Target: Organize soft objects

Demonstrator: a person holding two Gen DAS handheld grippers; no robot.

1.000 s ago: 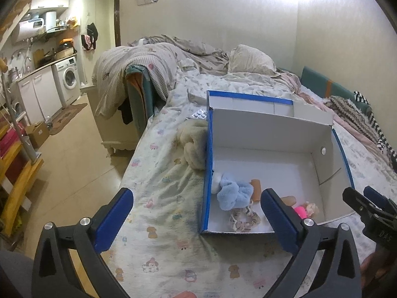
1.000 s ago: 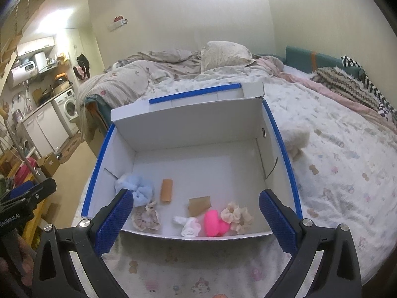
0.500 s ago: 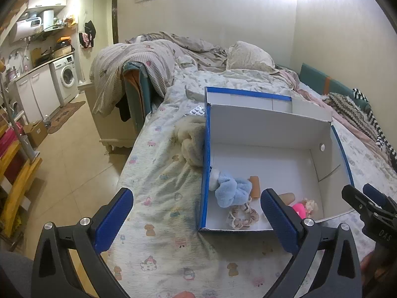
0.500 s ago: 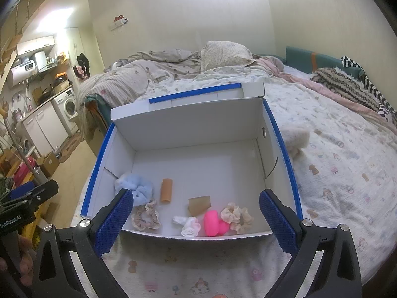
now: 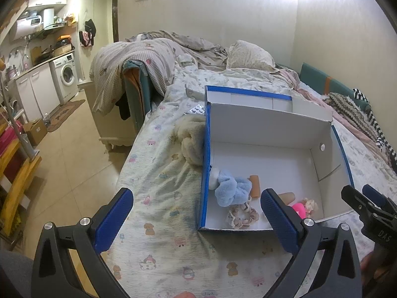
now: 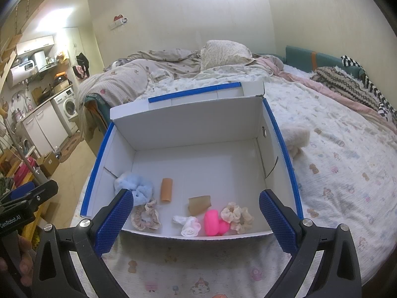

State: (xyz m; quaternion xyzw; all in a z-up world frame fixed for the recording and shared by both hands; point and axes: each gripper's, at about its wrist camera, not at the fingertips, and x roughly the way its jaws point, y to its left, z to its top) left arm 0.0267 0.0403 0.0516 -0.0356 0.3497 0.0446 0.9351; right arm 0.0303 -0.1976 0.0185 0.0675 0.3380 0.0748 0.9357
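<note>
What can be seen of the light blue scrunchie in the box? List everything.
The light blue scrunchie is a fluffy, plush-looking fabric ring, bunched and crumpled. It lies flat on the white floor of the blue-edged box, in its near left corner, close to the left wall. A patterned beige scrunchie lies just in front. Nothing grips it.

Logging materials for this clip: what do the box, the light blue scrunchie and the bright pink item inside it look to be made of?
The box looks like white cardboard, matte, with folded flaps and blue-edged rims. The light blue scrunchie looks like plush fleece: fuzzy, puffy surface. The bright pink item looks smooth and rounded, possibly foam, silicone or soft plastic; the pictures leave that open.
</note>
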